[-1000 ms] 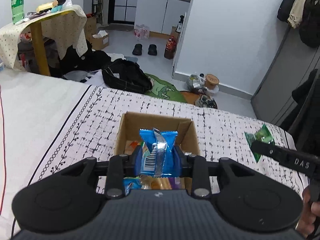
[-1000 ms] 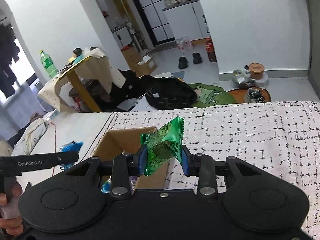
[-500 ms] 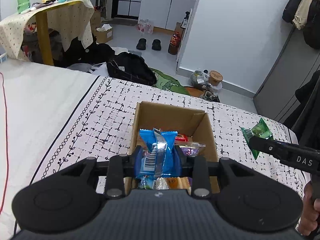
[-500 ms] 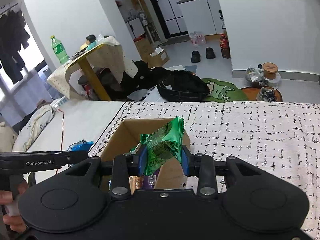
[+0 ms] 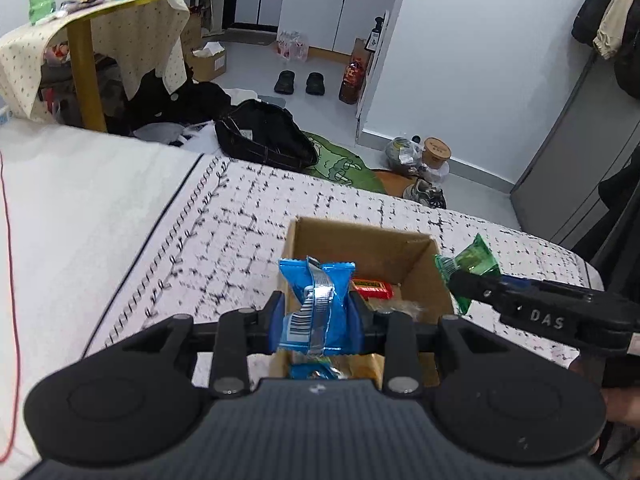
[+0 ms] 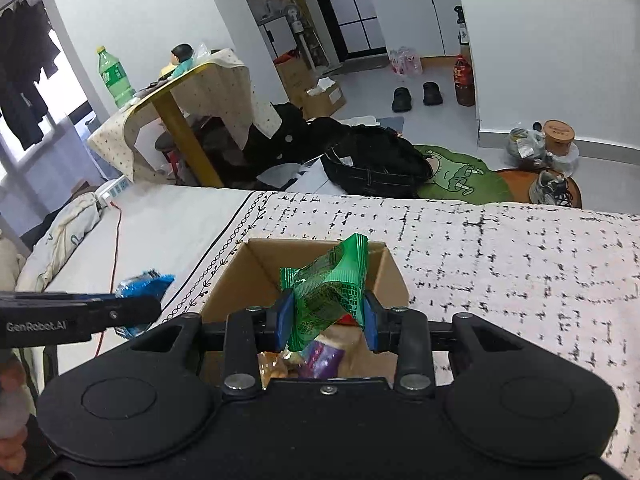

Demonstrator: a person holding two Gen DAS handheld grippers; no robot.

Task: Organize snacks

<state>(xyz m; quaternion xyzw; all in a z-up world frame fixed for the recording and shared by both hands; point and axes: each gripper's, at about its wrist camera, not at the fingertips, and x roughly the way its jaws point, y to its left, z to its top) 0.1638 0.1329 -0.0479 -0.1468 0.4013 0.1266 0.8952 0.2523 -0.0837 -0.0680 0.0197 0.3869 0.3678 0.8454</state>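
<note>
A brown cardboard box (image 5: 360, 240) (image 6: 256, 264) stands open on the patterned bed cover, with several snack packets inside. My left gripper (image 5: 316, 316) is shut on a blue snack packet (image 5: 316, 304) and hangs over the box's near left corner. My right gripper (image 6: 326, 316) is shut on a green snack packet (image 6: 332, 284) over the box's opening. In the left wrist view the green packet (image 5: 470, 264) shows at the box's right wall. In the right wrist view the blue packet (image 6: 144, 286) shows to the left of the box.
The patterned cover (image 5: 224, 232) spreads over a white bed (image 5: 72, 208). A red cable (image 5: 10, 280) runs along the bed's left side. Beyond the bed's far edge lie a black bag (image 5: 264, 140), a green mat (image 6: 460, 176) and a draped table (image 6: 192, 92).
Both grippers have moved in toward the box with their packets. The green packet now hangs over the box's opening, and the box sits further right in the left wrist view.
</note>
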